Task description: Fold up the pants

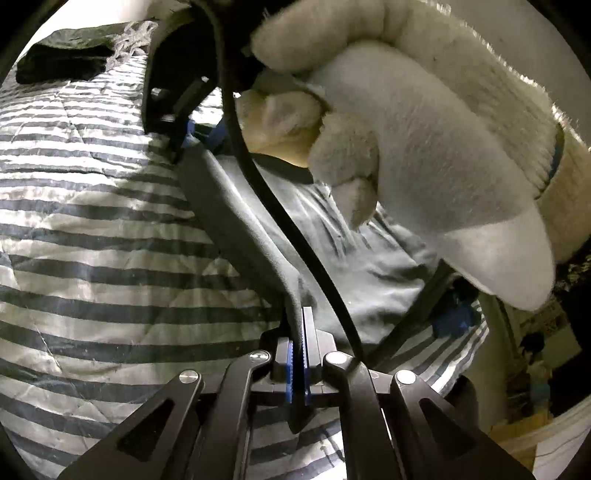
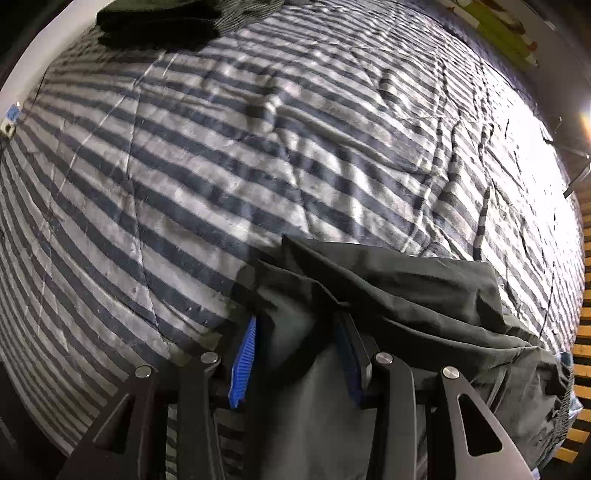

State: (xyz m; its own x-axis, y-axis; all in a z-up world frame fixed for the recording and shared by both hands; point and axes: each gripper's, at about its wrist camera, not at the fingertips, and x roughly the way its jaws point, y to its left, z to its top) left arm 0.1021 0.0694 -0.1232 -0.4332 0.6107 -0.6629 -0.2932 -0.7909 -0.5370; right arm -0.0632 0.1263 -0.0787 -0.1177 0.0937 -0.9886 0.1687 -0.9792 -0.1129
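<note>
— Two grippers, one pair of dark grey pants (image 2: pixel 369 280) on the striped quilt (image 2: pixel 184 166). Which is nearer?
— Both are at an edge. The left gripper (image 1: pixel 298 354) has its jaws clenched on a taut fold that runs up and away towards the right gripper (image 2: pixel 295 354).
— And the right one's jaws?
— Partly apart, with wrinkled cloth bunched between them; I cannot tell whether they pinch it.

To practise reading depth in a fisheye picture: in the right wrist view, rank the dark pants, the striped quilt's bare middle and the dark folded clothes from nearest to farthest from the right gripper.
1. Dark pants: bunched between the fingers of the right gripper.
2. Striped quilt: its bare middle, beyond the pants.
3. Dark folded clothes: top left, at the quilt's far edge.
</note>
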